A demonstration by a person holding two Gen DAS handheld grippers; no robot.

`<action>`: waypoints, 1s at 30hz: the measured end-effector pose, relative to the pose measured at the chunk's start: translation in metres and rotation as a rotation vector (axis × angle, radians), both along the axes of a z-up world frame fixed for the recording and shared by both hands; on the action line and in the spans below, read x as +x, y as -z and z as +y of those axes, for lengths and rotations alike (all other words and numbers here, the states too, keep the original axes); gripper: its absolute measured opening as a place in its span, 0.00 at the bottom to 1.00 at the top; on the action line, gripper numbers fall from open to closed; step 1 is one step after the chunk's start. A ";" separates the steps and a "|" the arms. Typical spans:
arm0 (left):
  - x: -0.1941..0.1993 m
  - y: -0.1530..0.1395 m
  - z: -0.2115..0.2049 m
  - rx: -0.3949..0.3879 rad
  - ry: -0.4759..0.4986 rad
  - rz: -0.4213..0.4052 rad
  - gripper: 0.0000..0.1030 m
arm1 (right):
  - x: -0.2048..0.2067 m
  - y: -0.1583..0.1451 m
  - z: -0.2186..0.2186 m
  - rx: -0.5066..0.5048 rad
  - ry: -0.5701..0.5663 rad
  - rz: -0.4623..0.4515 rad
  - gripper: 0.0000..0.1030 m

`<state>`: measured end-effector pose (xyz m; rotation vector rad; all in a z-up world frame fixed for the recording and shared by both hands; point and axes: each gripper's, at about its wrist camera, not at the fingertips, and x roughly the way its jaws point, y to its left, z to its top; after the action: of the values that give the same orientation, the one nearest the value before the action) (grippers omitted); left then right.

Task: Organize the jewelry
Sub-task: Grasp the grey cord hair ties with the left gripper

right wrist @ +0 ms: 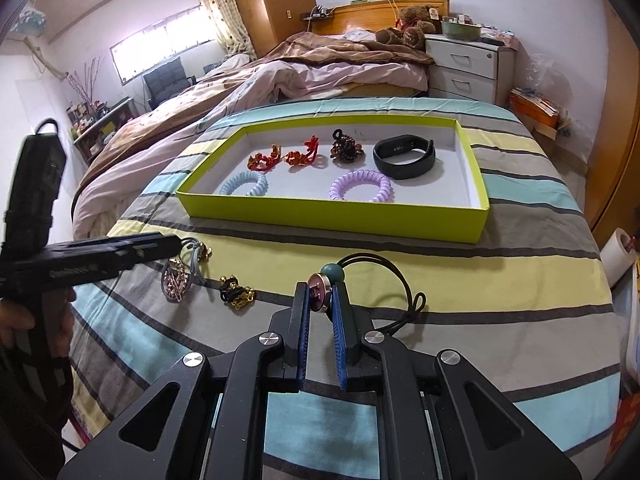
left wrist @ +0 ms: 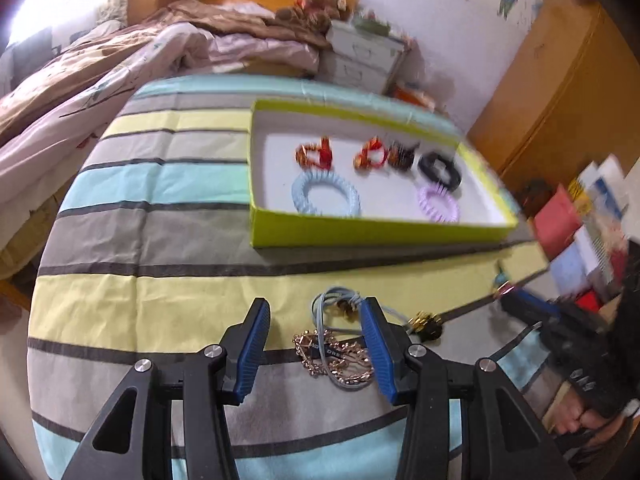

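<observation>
My right gripper [right wrist: 320, 290] is shut on a round pink pendant [right wrist: 318, 293] with a teal bead [right wrist: 334, 273]. Its black cord [right wrist: 394, 280] loops over the striped bedspread. My left gripper [left wrist: 316, 314] hangs open over a gold chain bracelet [left wrist: 334, 358] tangled with a grey cord [left wrist: 334, 300], and its blue pads touch neither. The same bracelet [right wrist: 175, 280] lies under the left gripper's fingers [right wrist: 140, 248] in the right wrist view. A black and gold hair tie [right wrist: 237, 294] lies between the two grippers.
A lime-green shallow box [right wrist: 332, 218] holds two red ornaments, a brown scrunchie, a black wristband [right wrist: 404, 156], and blue and lilac coil ties. Beyond it are a rumpled duvet [right wrist: 280, 76] and a white nightstand [right wrist: 464, 68]. Books are stacked at the bed's right edge [left wrist: 580, 232].
</observation>
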<state>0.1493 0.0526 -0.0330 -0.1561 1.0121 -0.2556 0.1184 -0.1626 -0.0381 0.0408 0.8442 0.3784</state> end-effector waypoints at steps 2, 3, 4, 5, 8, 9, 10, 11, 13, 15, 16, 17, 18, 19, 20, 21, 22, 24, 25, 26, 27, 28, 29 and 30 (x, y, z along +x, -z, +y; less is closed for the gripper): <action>0.001 0.003 -0.004 0.020 0.002 0.003 0.45 | 0.000 0.000 -0.003 0.009 0.001 0.001 0.11; 0.001 0.002 -0.007 0.036 0.013 -0.008 0.45 | 0.000 0.000 -0.003 0.010 0.002 0.000 0.11; 0.002 0.002 -0.008 0.041 0.014 -0.013 0.45 | 0.000 0.000 -0.004 0.011 0.002 0.001 0.11; 0.003 0.002 -0.009 0.037 0.015 -0.009 0.45 | 0.001 0.000 -0.005 0.013 0.002 0.002 0.11; 0.006 0.002 -0.011 0.051 0.013 -0.006 0.45 | 0.002 0.001 -0.005 0.019 0.003 0.006 0.11; 0.007 0.002 -0.014 0.068 0.022 -0.010 0.45 | 0.002 0.001 -0.005 0.019 0.002 0.007 0.11; 0.007 0.003 -0.015 0.080 0.027 -0.010 0.43 | 0.002 0.001 -0.006 0.020 0.001 0.008 0.11; 0.008 0.003 -0.017 0.097 0.031 -0.010 0.42 | 0.002 0.001 -0.006 0.021 0.000 0.007 0.11; 0.010 0.003 -0.022 0.125 0.041 -0.014 0.34 | 0.002 0.001 -0.006 0.023 0.002 0.008 0.11; 0.010 0.003 -0.024 0.129 0.051 -0.017 0.22 | 0.001 0.001 -0.007 0.025 0.004 0.011 0.11; 0.010 0.003 -0.025 0.129 0.057 -0.021 0.16 | 0.002 0.001 -0.007 0.026 0.004 0.011 0.11; 0.010 0.003 -0.025 0.133 0.059 -0.024 0.14 | 0.001 0.001 -0.007 0.027 0.005 0.011 0.11; 0.009 0.003 -0.027 0.138 0.065 -0.027 0.10 | 0.001 0.001 -0.008 0.028 0.008 0.011 0.11; 0.008 0.003 -0.027 0.133 0.070 -0.031 0.08 | 0.001 0.001 -0.008 0.028 0.008 0.011 0.11; 0.007 0.003 -0.027 0.124 0.072 -0.032 0.07 | 0.002 0.002 -0.009 0.028 0.009 0.013 0.11; 0.006 0.003 -0.028 0.115 0.076 -0.034 0.05 | 0.002 0.002 -0.009 0.028 0.010 0.014 0.11; 0.004 0.002 -0.028 0.109 0.078 -0.040 0.04 | 0.002 0.002 -0.009 0.028 0.011 0.014 0.11; 0.000 -0.001 -0.029 0.088 0.084 -0.050 0.04 | 0.003 0.001 -0.009 0.029 0.008 0.012 0.11; -0.003 -0.002 -0.029 0.078 0.088 -0.054 0.04 | 0.003 0.001 -0.009 0.029 0.009 0.010 0.11; -0.006 -0.004 -0.029 0.074 0.087 -0.059 0.04 | 0.003 0.001 -0.009 0.029 0.010 0.009 0.11; -0.009 -0.006 -0.029 0.066 0.089 -0.066 0.04 | 0.003 0.001 -0.009 0.031 0.010 0.008 0.11; -0.013 -0.007 -0.029 0.053 0.100 -0.069 0.04 | 0.002 0.001 -0.009 0.032 0.011 0.008 0.11; -0.017 -0.007 -0.030 0.043 0.103 -0.068 0.04 | 0.001 0.001 -0.009 0.032 0.011 0.007 0.11; -0.020 -0.007 -0.031 0.036 0.109 -0.066 0.04 | 0.001 0.001 -0.009 0.032 0.011 0.007 0.11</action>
<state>0.1290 0.0220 -0.0260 -0.0594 0.9599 -0.3390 0.1196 -0.1715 -0.0389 0.0768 0.8443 0.3819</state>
